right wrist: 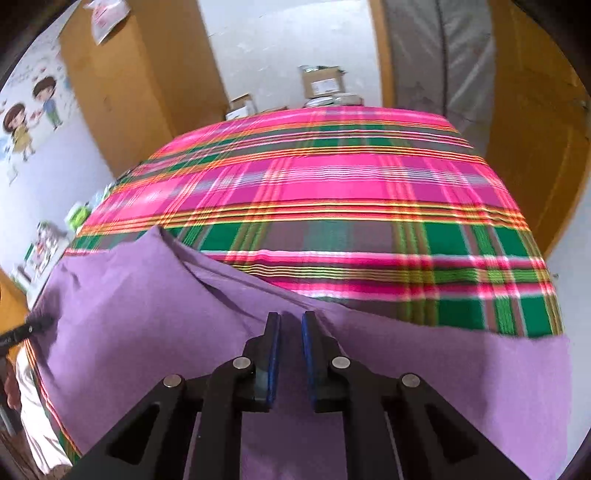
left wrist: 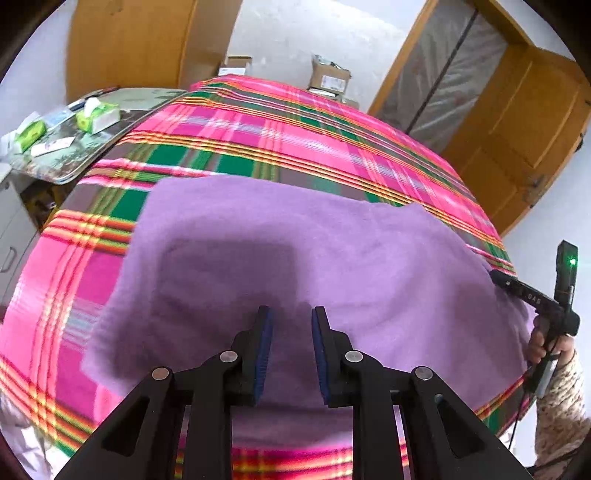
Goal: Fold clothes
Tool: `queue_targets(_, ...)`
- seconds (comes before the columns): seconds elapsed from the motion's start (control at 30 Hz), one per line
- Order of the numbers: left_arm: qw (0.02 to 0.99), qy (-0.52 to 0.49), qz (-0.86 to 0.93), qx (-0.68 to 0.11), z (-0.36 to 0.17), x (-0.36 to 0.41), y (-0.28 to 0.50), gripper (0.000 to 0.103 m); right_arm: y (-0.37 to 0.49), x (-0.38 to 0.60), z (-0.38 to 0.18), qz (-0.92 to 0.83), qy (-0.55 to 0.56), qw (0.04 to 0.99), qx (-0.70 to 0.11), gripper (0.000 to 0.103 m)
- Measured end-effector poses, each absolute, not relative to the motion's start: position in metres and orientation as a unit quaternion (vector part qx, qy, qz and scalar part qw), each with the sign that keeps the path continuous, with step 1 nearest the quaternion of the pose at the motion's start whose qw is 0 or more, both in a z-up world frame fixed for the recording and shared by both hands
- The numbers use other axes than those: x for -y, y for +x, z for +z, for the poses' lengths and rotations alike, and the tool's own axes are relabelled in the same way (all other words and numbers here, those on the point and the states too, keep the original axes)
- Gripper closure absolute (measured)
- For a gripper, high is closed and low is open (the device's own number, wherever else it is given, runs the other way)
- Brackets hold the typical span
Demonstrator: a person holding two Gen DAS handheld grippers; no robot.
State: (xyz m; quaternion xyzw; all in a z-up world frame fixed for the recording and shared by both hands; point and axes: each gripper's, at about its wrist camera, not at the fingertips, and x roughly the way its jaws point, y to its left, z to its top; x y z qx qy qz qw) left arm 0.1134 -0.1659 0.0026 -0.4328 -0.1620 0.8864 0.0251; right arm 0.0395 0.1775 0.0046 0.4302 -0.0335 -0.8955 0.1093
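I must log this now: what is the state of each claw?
Left claw: open, holding nothing, over the purple cloth.
Right claw: slightly open, gripping nothing.

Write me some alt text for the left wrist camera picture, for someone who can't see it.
The left gripper, fingers apart, hangs over a purple garment spread on a bed with a pink and green plaid blanket. At the right edge, a hand holds the right gripper at the garment's side. Behind are cardboard boxes, wooden doors and a tray of tissue packs.

White walls (left wrist: pixel 314 33), wooden doors (left wrist: pixel 517 122), plaid bedspread (right wrist: pixel 332 192)
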Motion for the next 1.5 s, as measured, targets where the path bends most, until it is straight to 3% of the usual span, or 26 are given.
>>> queue_targets(0.27,-0.003,-0.418,0.892,0.169,0.006,0.184,0.151,0.081,0.084,-0.147,0.032,-0.913,0.384,0.137,0.021,0.088)
queue_targets(0.67,-0.032,-0.407,0.896,0.174,-0.003,0.202,0.196,0.081,0.117,-0.085,0.005,-0.893,0.414,0.173,-0.027,0.087)
queue_targets(0.87,-0.034,-0.397,0.895,0.202,-0.004,0.216,0.205,0.081,0.137,-0.027,0.029,-0.891,0.368,0.252,-0.086,0.086)
queue_targets(1.13,-0.023,-0.385,0.893,0.232,0.000,0.229,0.199,0.080,0.146,0.021,-0.004,-0.860,0.412,0.278,-0.119,0.084)
queue_targets(1.37,-0.017,-0.385,0.885,0.262,-0.002,0.243,0.198,0.080,0.165,0.056,0.030,-0.842,0.360,0.363,-0.169,0.084)
queue_targets(1.43,-0.014,-0.385,0.880,0.277,-0.003,0.248,0.198,0.068,0.170,0.073,0.029,-0.836,0.353,0.380,-0.180,0.083)
queue_targets(1.5,-0.012,-0.382,0.878,0.288,-0.004,0.253,0.198,0.064,0.172,0.089,0.027,-0.829,0.351,0.392,-0.190,0.078)
